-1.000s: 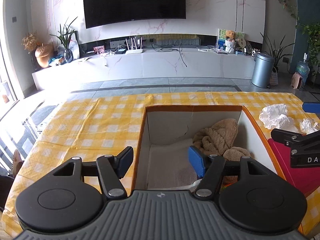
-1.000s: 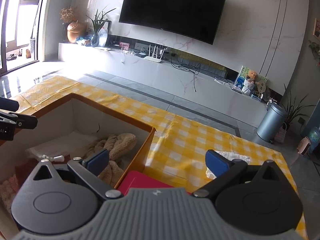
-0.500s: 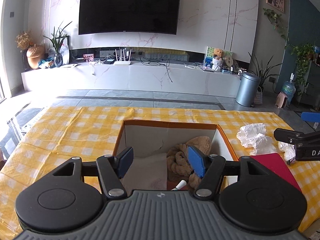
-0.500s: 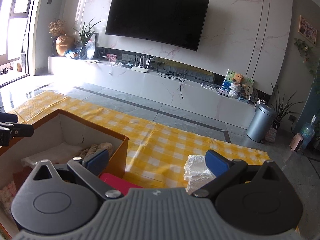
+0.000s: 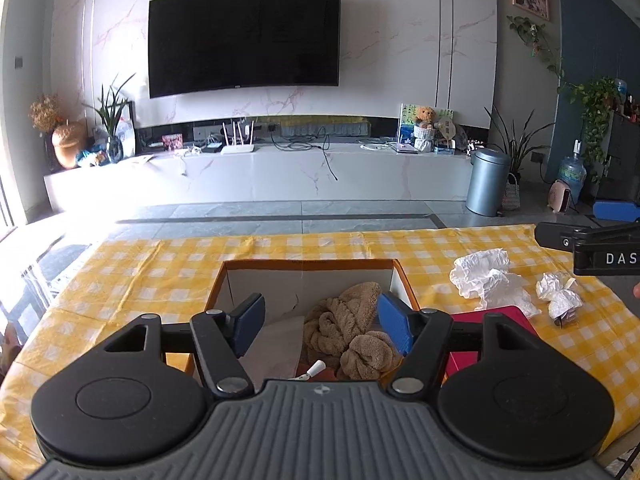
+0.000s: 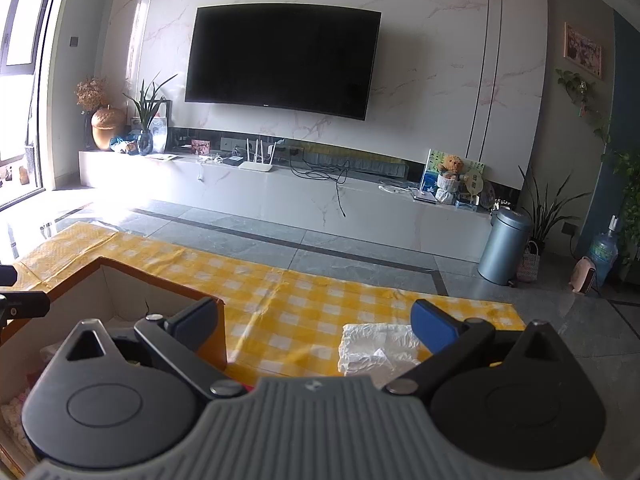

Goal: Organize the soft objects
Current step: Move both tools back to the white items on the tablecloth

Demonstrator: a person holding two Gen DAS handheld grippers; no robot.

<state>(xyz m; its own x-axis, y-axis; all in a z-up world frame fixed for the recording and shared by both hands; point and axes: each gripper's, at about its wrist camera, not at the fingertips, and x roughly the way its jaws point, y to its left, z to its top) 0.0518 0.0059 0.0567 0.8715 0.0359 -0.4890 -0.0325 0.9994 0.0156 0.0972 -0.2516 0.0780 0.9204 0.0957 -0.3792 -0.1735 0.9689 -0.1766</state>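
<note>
Two grippers at work, both spread wide and holding nothing

Left gripper [image 5: 322,320]: poised over the near edge of the orange-rimmed box [image 5: 308,264], brown towel [image 5: 348,332] bundled inside, below and ahead, towards the right-hand finger. Looks already stowed, so no call for this gripper at present

Right gripper [image 6: 316,324]: off to the right of the box, above the yellow-checked worktop [image 6: 280,304]. Crumpled white tissue [image 6: 376,348] just ahead and below, inside the gap but crowding the right-hand finger, not touching it. Long axis hard to judge in so loose a wad; seems to lie roughly across the fingers. From the left wrist view, same tissue [image 5: 486,280] well out to the right, with a smaller wad [image 5: 560,296] beyond it, near the far edge of a red flat thing [image 5: 500,320] beside the box

Clearly nearer to the right gripper than to the left. Likely next: drop a little, shift slightly right to centre the tissue, close, then carry left to the box

Against a second ago: both views pulled back and up, box smaller and lower in each, less of its inside showing. Tissue then barely peeking past the right-hand finger of the right gripper, now plainly inside the gap. Jaw spread unchanged on both. Towel where it was
</note>
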